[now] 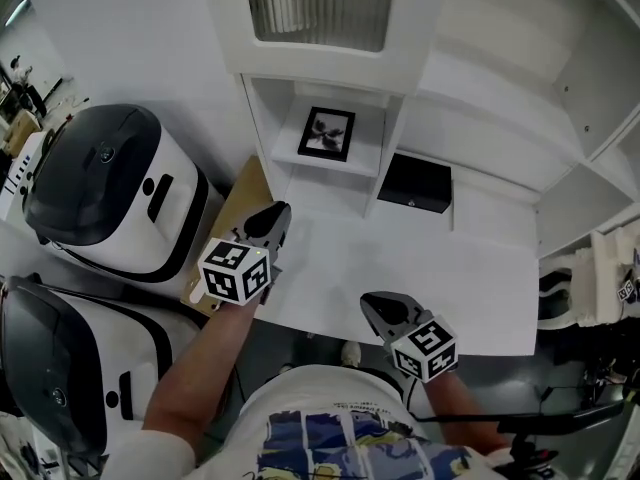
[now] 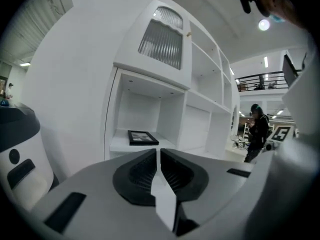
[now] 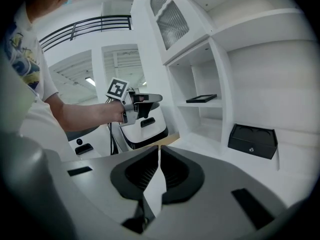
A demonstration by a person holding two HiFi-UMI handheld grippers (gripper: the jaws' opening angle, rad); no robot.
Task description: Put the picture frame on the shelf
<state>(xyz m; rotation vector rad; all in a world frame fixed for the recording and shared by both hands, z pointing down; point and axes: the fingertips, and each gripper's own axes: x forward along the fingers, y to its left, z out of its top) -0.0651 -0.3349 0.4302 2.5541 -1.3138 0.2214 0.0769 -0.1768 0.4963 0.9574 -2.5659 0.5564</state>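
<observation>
Left tongs [image 1: 276, 216] [image 2: 158, 151]: jaws brought together, ribbed black pads meeting at the tips, nothing between them. I have them held in the air above the left edge of the white surface [image 1: 400, 268], pointing toward the shelf unit.

Right tongs [image 1: 372, 301] [image 3: 159, 149]: jaws likewise closed tip to tip, empty, over the near edge of the same surface and well apart from the left pair.

Markings: each pair carries a cube with square black-and-white code markers [image 1: 235, 271] [image 1: 425, 348]. The print on the shirt at the bottom of the head view is too blurred to read.

Black rectangular picture frame [image 1: 327, 133] [image 2: 143, 137] [image 3: 201, 98]: lies flat on the white shelf [image 1: 290, 150] [image 2: 119, 143] in the leftmost lower compartment of the tall white shelf unit [image 1: 470, 78], clear of both pairs of tongs. It holds a dark leaf or flower print on a pale ground.

Directly above that compartment: a cupboard door of ribbed frosted glass [image 1: 318, 6] [image 2: 162, 39] [image 3: 172, 19].

Next compartment to the right: a low matt black box with a small metal knob on its front [image 1: 415, 183] [image 3: 252, 140], sitting on the surface.

Left of the unit: two rounded white machines with dark grey tops [image 1: 100, 188] [image 1: 55, 368], and a light brown board [image 1: 238, 200] between them and the surface.

Left gripper view, far right: a person in dark clothing [image 2: 259, 131] stands in the background.
</observation>
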